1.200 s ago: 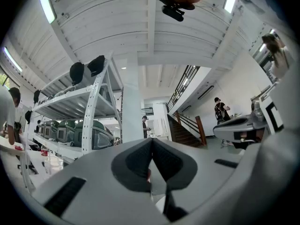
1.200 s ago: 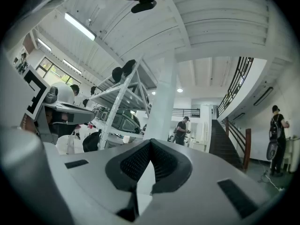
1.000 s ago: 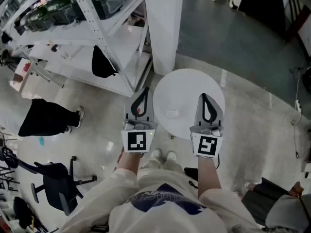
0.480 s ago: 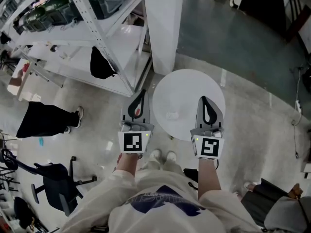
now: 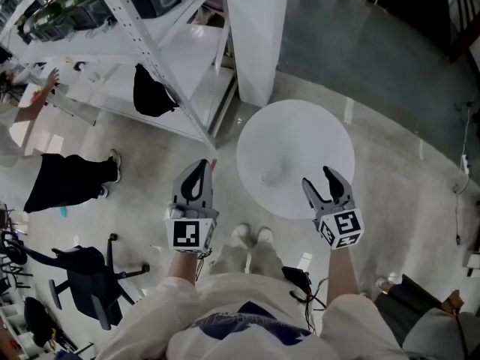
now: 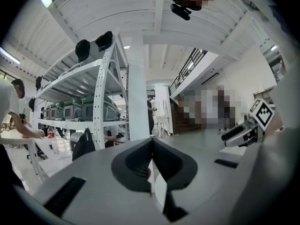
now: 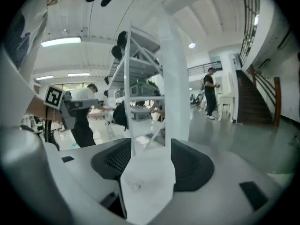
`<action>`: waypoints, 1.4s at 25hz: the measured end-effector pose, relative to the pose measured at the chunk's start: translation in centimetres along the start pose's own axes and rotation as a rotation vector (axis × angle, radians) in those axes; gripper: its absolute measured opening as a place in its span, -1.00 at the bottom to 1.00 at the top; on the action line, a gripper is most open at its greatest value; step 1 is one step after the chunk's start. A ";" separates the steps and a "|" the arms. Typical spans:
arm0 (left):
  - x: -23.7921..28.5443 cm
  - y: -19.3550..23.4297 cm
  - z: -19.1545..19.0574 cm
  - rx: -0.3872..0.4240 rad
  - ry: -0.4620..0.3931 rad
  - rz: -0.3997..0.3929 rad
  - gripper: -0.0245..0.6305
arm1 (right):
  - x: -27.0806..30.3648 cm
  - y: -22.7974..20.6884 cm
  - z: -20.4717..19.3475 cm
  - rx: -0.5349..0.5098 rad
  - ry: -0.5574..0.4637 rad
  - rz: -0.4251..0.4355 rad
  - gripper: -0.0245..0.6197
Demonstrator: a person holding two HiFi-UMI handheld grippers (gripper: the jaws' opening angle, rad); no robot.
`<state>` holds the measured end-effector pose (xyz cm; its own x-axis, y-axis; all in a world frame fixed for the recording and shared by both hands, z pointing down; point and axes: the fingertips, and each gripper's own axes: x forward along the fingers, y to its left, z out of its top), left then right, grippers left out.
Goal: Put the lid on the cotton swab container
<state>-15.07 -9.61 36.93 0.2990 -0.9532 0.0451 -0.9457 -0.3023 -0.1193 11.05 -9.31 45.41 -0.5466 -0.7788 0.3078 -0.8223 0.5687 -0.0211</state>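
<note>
On the round white table (image 5: 315, 137) sits one small clear object (image 5: 268, 177), seemingly the cotton swab container; it is too small to tell a lid from it. My left gripper (image 5: 202, 165) hangs over the floor left of the table, jaws shut and empty (image 6: 152, 143). At the table's near edge, right of the object, my right gripper (image 5: 318, 177) has its jaws opening with nothing between them. In the right gripper view (image 7: 151, 144) only the white tabletop (image 7: 147, 182) and a faint speck (image 7: 136, 185) show in the gap.
White metal shelving (image 5: 135, 51) and a white pillar (image 5: 255, 36) stand beyond the table. A black office chair (image 5: 90, 276) is at the left, a person in black (image 5: 67, 182) beyond it. My shoes (image 5: 251, 236) are beside the table's near edge.
Both grippers have drawn back toward my body. The left one slid left, off the table. The right gripper's jaws, shut before, now stand apart.
</note>
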 end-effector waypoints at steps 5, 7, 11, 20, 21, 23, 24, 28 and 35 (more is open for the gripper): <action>-1.7 0.2 -3.8 -0.010 0.091 0.005 -0.93 | 3.8 3.2 -10.9 -0.100 0.342 0.261 0.20; -2.2 -0.1 -4.9 -0.022 0.107 -0.008 -0.93 | 5.4 4.6 -14.2 -0.126 0.430 0.342 0.27; -3.2 -0.4 -7.1 -0.035 0.164 -0.015 -0.93 | 8.4 6.3 -18.3 -0.124 0.499 0.418 0.28; -3.8 0.5 -9.7 -0.016 0.218 -0.012 -0.93 | 13.1 7.6 -20.0 -0.160 0.496 0.445 -0.01; -3.7 0.6 -9.9 -0.008 0.222 -0.017 -0.93 | 13.3 7.5 -19.9 -0.163 0.491 0.444 -0.07; -3.3 0.6 -10.5 0.001 0.247 -0.033 -0.93 | 13.5 7.5 -19.9 -0.163 0.485 0.445 -0.12; -3.1 0.6 -10.8 0.008 0.262 -0.048 -0.93 | 13.6 7.5 -19.9 -0.162 0.483 0.448 -0.12; -1.4 -0.5 -12.1 0.062 0.309 -0.169 -0.92 | 13.5 7.5 -20.0 -0.168 0.478 0.457 -0.14; 4.5 -2.7 -14.4 0.190 0.379 -0.411 -0.68 | 13.6 7.6 -20.0 -0.188 0.480 0.471 -0.14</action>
<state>-13.02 -13.03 51.69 0.5368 -0.6990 0.4725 -0.7119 -0.6758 -0.1910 0.52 -10.28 68.47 -0.6721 -0.2596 0.6934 -0.4499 0.8870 -0.1039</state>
